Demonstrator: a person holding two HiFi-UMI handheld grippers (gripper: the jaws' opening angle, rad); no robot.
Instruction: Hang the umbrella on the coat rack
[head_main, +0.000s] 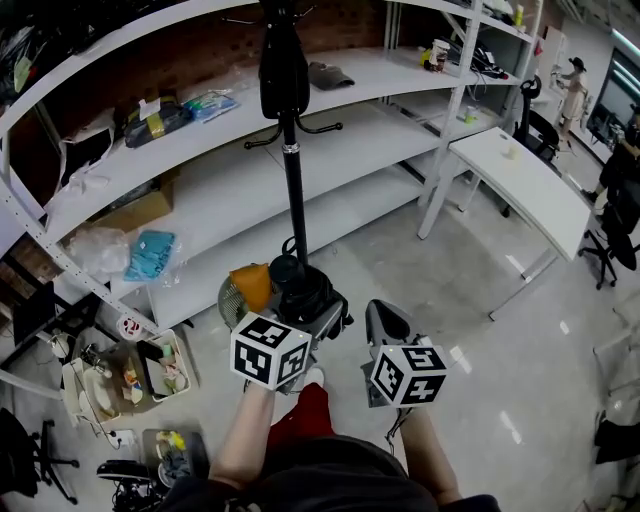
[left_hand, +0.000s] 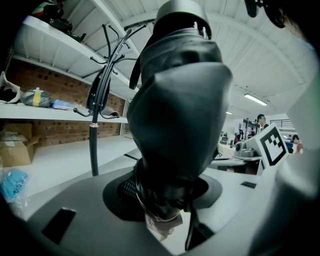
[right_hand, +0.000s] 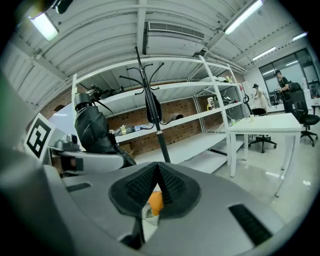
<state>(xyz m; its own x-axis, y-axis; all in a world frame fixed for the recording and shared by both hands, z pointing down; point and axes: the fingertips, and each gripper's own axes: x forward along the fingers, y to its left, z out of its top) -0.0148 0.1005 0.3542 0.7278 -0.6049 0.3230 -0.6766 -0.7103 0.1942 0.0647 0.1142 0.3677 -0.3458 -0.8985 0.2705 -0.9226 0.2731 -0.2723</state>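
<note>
- The umbrella (left_hand: 180, 115), folded and black, is off the floor and carried in the left gripper (left_hand: 165, 192), so the pick-up looks done.
- It is not yet on the coat rack (head_main: 294, 200), which stands just ahead of both grippers in the head view. Its hooks (left_hand: 112, 37) are above and to the left of the umbrella in the left gripper view.
- A dark item (head_main: 283, 70) already hangs near the top of the rack (a bag or a garment, I cannot tell which).
- What seems left: bring the umbrella up to a free hook, catch it there and let go.
- Left fingers: partly apart and clamped on the umbrella's lower end, whose bundle fills the gap between the pads and rises out in front of them.
- Right gripper (right_hand: 157, 187): the pads meet at their tips and hold nothing (the orange object (right_hand: 154, 202) seen through the slit appears to lie beyond them, near the rack's foot).
</note>
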